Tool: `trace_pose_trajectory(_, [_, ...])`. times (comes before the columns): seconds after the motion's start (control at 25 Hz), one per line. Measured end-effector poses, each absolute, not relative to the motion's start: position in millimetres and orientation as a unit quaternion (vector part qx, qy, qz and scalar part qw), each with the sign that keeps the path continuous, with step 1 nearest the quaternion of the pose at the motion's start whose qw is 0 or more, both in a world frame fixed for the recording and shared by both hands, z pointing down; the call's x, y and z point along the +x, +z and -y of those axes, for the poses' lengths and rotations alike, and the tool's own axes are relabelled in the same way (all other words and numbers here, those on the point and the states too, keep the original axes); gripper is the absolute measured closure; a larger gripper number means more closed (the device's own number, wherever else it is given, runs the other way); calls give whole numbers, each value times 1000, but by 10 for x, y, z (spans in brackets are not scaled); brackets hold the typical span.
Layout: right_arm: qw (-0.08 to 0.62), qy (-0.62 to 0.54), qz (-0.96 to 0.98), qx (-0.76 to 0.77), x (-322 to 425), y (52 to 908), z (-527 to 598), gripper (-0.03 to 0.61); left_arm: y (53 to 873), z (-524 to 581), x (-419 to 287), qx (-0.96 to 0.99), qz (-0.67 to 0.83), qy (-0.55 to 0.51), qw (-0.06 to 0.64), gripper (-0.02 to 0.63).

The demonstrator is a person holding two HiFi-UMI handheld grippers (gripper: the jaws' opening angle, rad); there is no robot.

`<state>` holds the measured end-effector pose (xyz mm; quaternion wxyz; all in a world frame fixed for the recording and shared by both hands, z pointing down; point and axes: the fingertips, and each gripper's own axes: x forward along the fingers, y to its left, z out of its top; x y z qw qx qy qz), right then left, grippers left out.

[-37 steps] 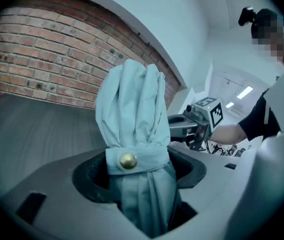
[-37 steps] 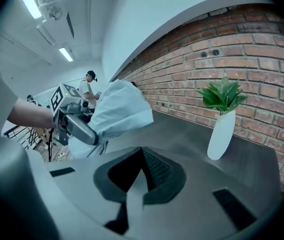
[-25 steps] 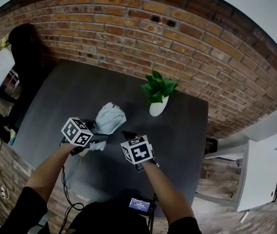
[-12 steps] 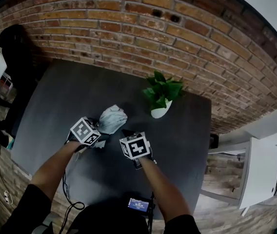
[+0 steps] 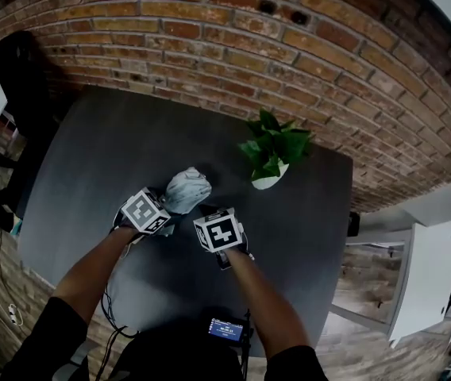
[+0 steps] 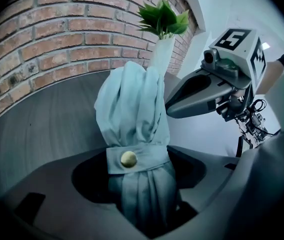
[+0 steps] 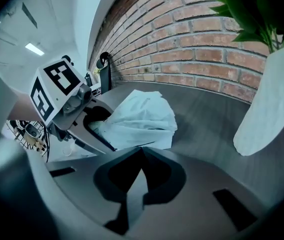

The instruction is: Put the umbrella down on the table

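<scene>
Left tool (image 6: 141,176) clamps the folded umbrella (image 6: 132,101); right tool (image 7: 141,153), just beside it, is closed.

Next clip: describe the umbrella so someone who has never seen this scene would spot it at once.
Below the brick wall stands a dark table with a white plant vase near its far right edge. Left of the vase, the left tongs hold the umbrella: the only pale blue cloth bundle, folded and cinched by a strap with a gold snap.
</scene>
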<state>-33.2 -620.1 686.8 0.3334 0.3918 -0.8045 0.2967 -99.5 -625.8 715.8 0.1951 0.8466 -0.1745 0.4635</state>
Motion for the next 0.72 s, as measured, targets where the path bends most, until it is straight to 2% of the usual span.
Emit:
trace_pose_trajectory(0.48, [342,302,803,384,-317,7024,6238,571,7312,6262,-958,849,163,456,209,319])
trace_pose_trajectory(0.72, [346,302,803,379,-341,7067,6232,571,7355,6271,-956,848,165,458,210,297])
